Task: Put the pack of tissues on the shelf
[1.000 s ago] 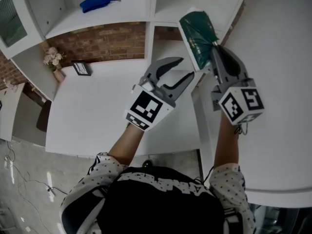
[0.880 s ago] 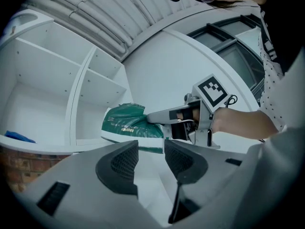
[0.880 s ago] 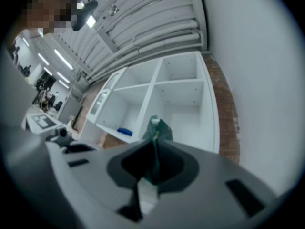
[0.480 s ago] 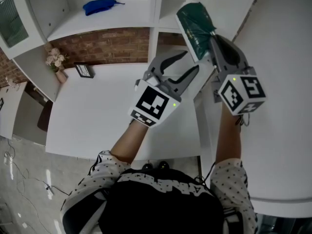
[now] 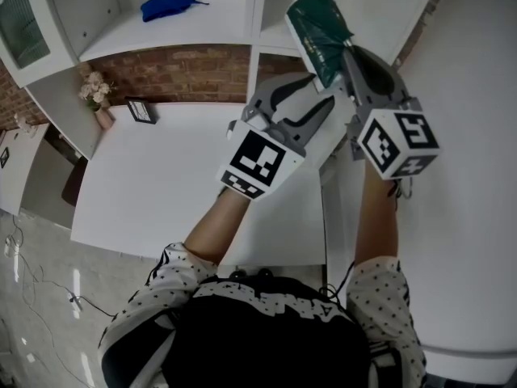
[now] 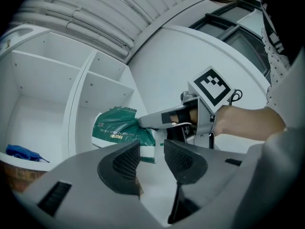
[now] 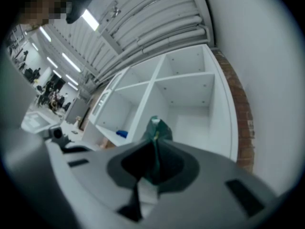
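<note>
Tissue pack (image 5: 321,27) risen toward shelf (image 5: 384,10), divider (image 5: 257,6) beside, blue item (image 5: 168,6) beyond

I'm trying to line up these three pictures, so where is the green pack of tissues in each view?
Head view: upper middle, the pack of tissues sticks out of the right gripper.
Left gripper view: pack of tissues left of centre, just beyond the open jaws.
Right gripper view: pack of tissues at centre, pinched between the jaws.
Shared landmark: the blue object on the white shelf.
</note>
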